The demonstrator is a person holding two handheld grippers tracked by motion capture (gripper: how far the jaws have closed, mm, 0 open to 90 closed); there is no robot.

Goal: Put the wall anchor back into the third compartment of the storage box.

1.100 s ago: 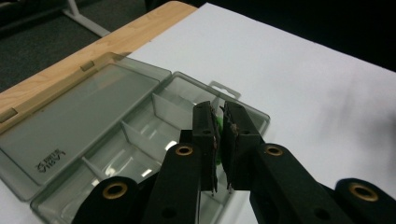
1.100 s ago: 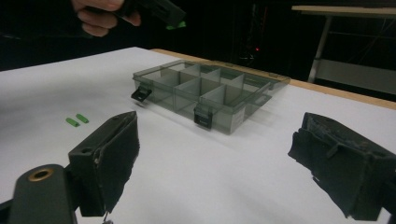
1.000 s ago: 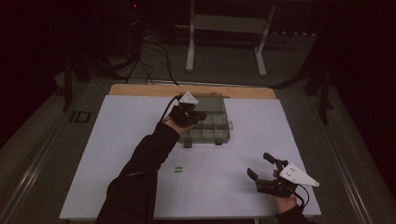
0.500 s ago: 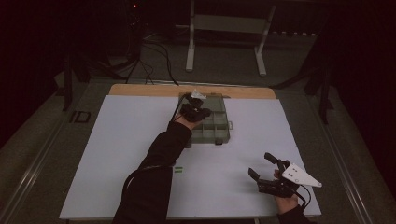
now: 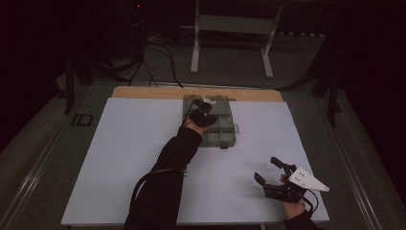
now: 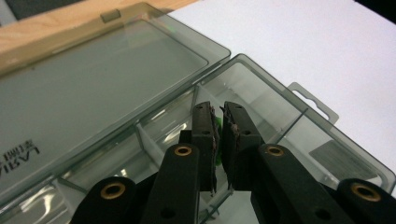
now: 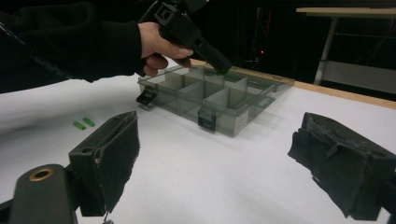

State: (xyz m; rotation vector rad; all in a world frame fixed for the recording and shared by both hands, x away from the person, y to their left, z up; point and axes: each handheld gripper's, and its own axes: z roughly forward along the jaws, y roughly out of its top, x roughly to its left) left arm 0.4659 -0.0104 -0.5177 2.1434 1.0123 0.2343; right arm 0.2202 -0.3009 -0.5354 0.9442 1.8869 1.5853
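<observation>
Since the earlier frame, the left hand-held gripper (image 5: 205, 103) has travelled further over the compartment box (image 5: 223, 135) and lowered toward its far cells, while the right hand-held gripper (image 5: 268, 171) has kept its place near the table's front edge, well apart from the box.

Left hand-held gripper: jaws nearly together, pinching a small green piece (image 6: 217, 140) between the pads. The piece is largely hidden by the pads, so its shape cannot be confirmed. Jaw tips stand just above a far compartment of the box, beside the hinge line of the open lid (image 6: 93, 88), which lies flat behind the box.

Right hand-held gripper: jaws spread wide, nothing between them, aimed toward the box across the white table (image 5: 134, 143).

Two further green pieces (image 7: 83, 123) lie on the table on the near side of the box, beside the person's left sleeve (image 5: 165, 177).
</observation>
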